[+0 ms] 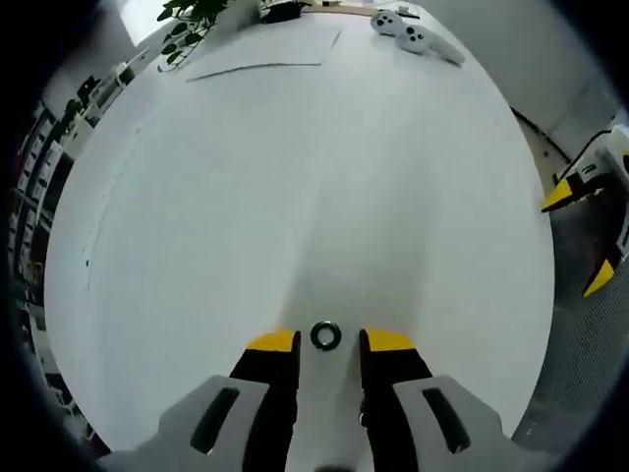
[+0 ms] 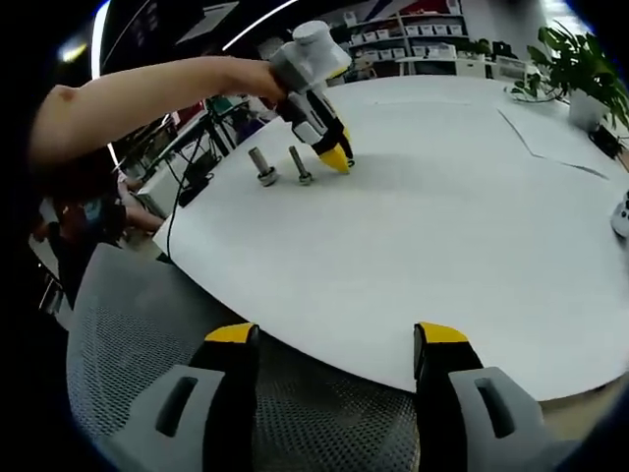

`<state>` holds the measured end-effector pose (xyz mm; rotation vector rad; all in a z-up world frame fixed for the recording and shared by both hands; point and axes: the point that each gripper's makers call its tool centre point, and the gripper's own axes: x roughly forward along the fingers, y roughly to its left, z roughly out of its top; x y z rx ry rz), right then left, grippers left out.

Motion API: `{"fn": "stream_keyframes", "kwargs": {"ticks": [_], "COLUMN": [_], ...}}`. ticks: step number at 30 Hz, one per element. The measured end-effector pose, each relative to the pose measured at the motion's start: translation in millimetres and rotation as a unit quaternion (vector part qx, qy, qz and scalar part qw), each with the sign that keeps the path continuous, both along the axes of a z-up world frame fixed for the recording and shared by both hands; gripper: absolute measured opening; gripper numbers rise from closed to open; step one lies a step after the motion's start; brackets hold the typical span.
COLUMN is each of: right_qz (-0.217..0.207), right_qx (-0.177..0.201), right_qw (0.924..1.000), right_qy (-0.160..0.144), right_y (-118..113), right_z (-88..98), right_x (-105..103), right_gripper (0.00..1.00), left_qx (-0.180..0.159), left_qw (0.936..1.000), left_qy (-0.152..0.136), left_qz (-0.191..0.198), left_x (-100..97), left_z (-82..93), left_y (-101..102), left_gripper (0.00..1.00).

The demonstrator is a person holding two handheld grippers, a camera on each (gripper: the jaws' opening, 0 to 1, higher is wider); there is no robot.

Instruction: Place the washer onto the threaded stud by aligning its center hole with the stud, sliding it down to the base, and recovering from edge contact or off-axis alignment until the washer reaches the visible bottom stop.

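A small dark ring-shaped washer (image 1: 325,335) lies flat on the white table (image 1: 295,177). My left gripper (image 1: 330,341) is low over it, open, with a yellow tip on either side and neither visibly touching. In the right gripper view, a person's arm holds the left gripper (image 2: 336,158) tip-down on the table. Just to its left stand two upright threaded studs, one (image 2: 300,165) close by and a thicker one (image 2: 263,165) further left. My right gripper (image 2: 336,334) is open and holds nothing, at the table's near edge. It also enters the left gripper view, the right gripper (image 1: 580,239) off the table's right side.
White game controllers (image 1: 413,34), a potted plant (image 1: 192,25) and a paper sheet (image 1: 265,49) lie at the far end of the table. A grey mesh chair (image 2: 147,324) sits under my right gripper. Cables (image 2: 187,177) hang by the studs' edge.
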<state>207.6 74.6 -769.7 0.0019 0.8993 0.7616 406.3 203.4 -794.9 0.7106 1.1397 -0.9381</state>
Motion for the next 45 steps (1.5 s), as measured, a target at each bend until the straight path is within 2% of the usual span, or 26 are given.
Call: {"fn": "stream_keyframes", "kwargs": {"ticks": [3,11,13,21,26,29,34,36,40,45], "right_qz": [0.002,0.002,0.002,-0.003,-0.003,-0.006,-0.007,-0.007,-0.001,-0.001], "right_qx": [0.001,0.004,0.003,0.005,0.005,0.006,0.007,0.006,-0.002,-0.003], "right_qw": [1.0,1.0,1.0,1.0,1.0,0.9999,0.9999,0.9999,1.0,1.0], "right_qy": [-0.002,-0.003,-0.002,-0.004,-0.004,-0.006,-0.007,-0.007,-0.004,-0.003], "right_y": [1,1,1,1,1,0,0,0,0,-1], "right_z": [0.4,1.4,1.0,1.6,1.6,2.0,2.7,2.4,0.3,-0.1], "right_x": [0,0,0,1,1,2,2,3,1,1], "right_gripper": [0.66,0.66,0.66,0.66,0.66,0.66,0.66,0.66,0.66,0.66], "left_qx": [0.003,0.007,0.007,0.02,0.025,0.029,0.022,0.029,0.026,0.02], "left_qw": [0.9998,0.9998,0.999,0.9982,0.998,0.9972,0.998,0.9973,0.9974,0.9971], "left_qy": [0.0,0.001,-0.002,-0.003,-0.01,-0.025,-0.037,-0.047,-0.049,-0.06], "left_qz": [-0.018,-0.021,-0.044,-0.057,-0.057,-0.064,-0.047,-0.049,-0.047,-0.042], "left_x": [-0.5,-1.8,-3.0,-7.3,-8.9,-10.5,-7.8,-6.7,-8.2,-8.2], "left_z": [-0.3,-0.2,-0.5,-1.0,-1.1,0.1,0.8,1.2,10.1,29.7], "left_y": [0,0,-1,-3,-3,-3,-1,1,3,5], "left_gripper": [0.22,0.21,0.19,0.1,0.09,0.09,0.08,0.08,0.08,0.08]}}
